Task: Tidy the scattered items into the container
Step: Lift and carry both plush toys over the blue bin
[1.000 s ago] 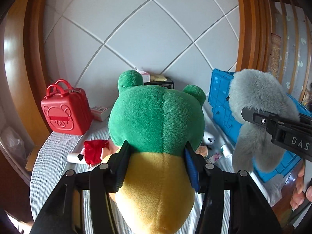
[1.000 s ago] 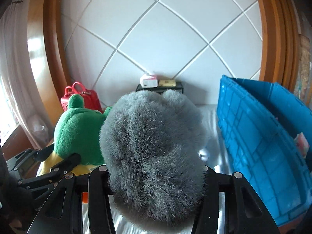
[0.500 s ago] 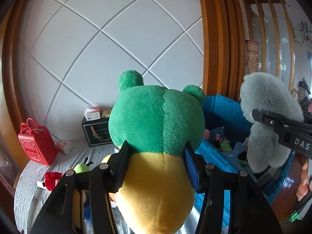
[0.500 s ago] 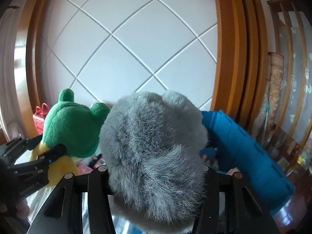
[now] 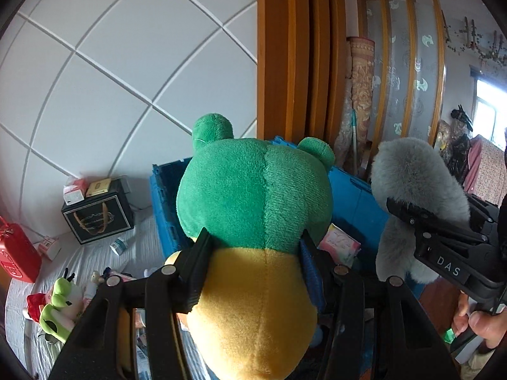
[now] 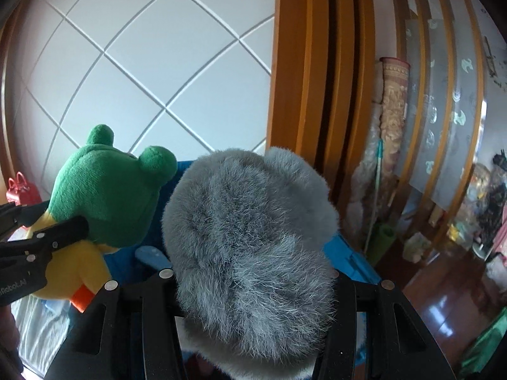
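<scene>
Two plush toys are up in the air! Left gripper (image 5: 253, 253) is clamped on the green and yellow frog plush (image 5: 253, 215), held above the near-left end of the blue crate (image 5: 355, 196). Right gripper (image 6: 250, 278) squeezes the grey furry plush (image 6: 250, 237) over the crate's right rim. Down on the white bedcover (image 5: 95, 253), a small green toy (image 5: 58, 304) lies near its left edge beside a red case (image 5: 16, 253).

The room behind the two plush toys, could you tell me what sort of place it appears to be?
Probably a lived-in home, perhaps a bedroom: a padded white wall panel framed in wood, a bed-like surface with grey cloth strewn with toys, and a rolled rug leaning by a sliding screen.
</scene>
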### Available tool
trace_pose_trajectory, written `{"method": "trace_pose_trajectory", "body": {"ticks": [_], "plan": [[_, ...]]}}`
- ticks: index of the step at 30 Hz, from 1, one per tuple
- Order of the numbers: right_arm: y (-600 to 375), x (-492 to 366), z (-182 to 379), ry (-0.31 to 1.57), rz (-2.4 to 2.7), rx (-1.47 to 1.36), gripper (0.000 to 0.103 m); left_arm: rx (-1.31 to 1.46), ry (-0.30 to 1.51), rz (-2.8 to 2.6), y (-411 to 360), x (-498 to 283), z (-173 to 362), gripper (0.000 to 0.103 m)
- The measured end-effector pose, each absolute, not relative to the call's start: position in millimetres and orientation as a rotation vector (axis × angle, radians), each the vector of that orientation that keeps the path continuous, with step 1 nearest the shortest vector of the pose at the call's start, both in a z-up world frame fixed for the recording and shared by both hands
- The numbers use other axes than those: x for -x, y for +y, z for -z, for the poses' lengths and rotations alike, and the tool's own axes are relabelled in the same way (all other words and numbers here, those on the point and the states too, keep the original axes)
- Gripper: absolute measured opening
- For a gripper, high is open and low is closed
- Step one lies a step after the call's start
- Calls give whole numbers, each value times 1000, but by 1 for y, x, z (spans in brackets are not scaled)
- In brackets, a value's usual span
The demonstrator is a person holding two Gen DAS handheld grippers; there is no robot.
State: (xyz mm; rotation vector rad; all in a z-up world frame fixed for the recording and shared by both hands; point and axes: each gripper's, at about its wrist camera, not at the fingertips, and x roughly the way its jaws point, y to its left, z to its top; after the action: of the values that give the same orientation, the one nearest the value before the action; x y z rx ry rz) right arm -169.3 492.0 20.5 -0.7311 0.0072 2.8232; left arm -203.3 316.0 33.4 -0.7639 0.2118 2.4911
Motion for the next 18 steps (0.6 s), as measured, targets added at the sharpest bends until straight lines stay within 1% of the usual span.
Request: {"method": "trace_pose_trajectory", "body": {"ticks": [5, 11, 16, 18], "plan": [[546, 187, 8, -66, -2848, 891, 50, 977, 290, -2444, 385, 215, 2, 53], [589, 206, 59, -128, -2895, 1191, 50, 1251, 290, -2430, 432, 220, 46, 55], [599, 205, 75, -148, -2935, 1289, 50, 1222, 352, -2539, 435, 204, 46, 55], [599, 203, 78, -144, -2954, 1295, 50, 1227, 327, -2548, 429, 205, 47, 55]]}}
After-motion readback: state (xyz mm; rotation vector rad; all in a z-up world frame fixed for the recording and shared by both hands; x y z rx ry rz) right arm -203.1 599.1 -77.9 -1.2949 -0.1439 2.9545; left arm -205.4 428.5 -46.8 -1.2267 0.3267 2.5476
